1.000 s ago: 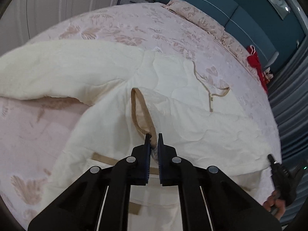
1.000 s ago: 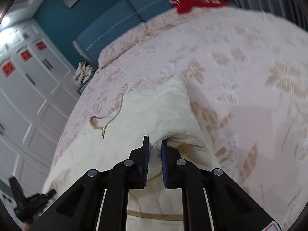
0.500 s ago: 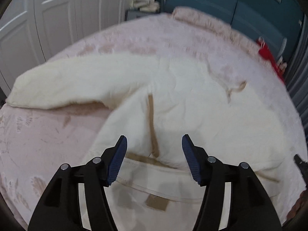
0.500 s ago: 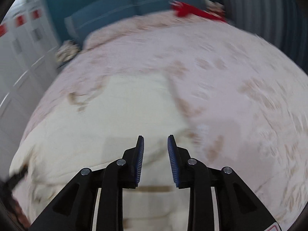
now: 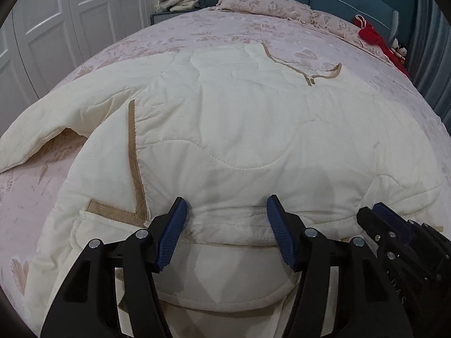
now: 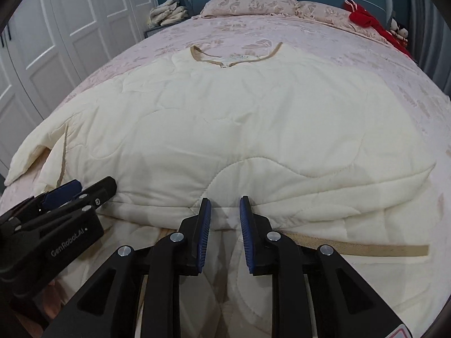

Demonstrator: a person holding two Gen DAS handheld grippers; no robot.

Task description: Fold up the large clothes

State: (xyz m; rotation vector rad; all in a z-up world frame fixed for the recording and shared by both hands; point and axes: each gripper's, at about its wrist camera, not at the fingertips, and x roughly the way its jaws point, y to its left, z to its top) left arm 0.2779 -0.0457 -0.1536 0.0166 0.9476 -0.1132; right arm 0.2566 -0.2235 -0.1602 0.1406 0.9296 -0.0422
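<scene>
On the pink bed (image 6: 352,64), both the left gripper (image 5: 227,214) and right gripper (image 6: 224,211) hang spread apart, pinching nothing, near the cream quilted coat's (image 6: 239,129) folded edge, likely so it rests flat.

One cream garment (image 6: 239,118) spread mid-frame; one bed (image 6: 352,64) under it; two pillows (image 6: 248,4) along the top; one red item (image 6: 363,18) at upper right; one pile of folded cloth (image 6: 167,14) at upper left; two grippers, the left (image 5: 227,232) and the right (image 6: 224,229).
</scene>
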